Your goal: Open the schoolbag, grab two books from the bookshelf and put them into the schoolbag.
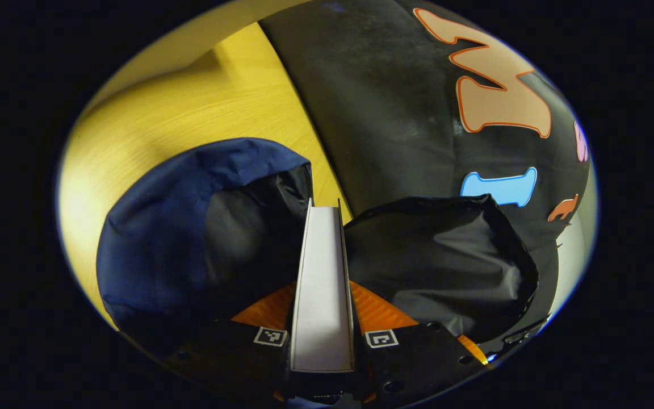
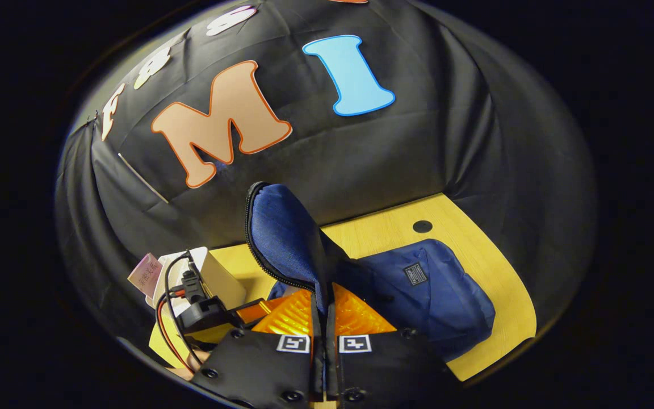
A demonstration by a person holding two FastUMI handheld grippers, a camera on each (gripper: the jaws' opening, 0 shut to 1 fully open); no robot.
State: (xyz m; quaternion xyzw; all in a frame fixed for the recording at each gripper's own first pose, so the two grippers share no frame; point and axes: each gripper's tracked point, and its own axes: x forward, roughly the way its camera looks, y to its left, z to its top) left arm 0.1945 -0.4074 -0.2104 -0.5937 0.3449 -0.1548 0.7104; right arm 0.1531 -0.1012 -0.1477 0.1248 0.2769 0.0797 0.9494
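Over the schoolbag's open mouth, a book goes in spine-up.

Left gripper (image 1: 322, 318) has its jaws closed on the book (image 1: 323, 284), held on edge above the navy schoolbag (image 1: 162, 227) on the wooden table (image 1: 191, 108). Right gripper (image 2: 323, 318) pinches the bag's flap (image 2: 284, 233) upright, apparently to keep the opening clear. Black lining (image 1: 446, 255) bulges close beside the book and could snag it.

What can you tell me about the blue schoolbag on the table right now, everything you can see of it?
The dark blue fabric schoolbag lies on the yellow wooden table, unzipped, with a small label patch on its front. The right claw is shut on its zip-edged flap, holding it upright. In the left gripper view the mouth gapes, showing black lining, and the left claw holds a white-edged book over the opening.
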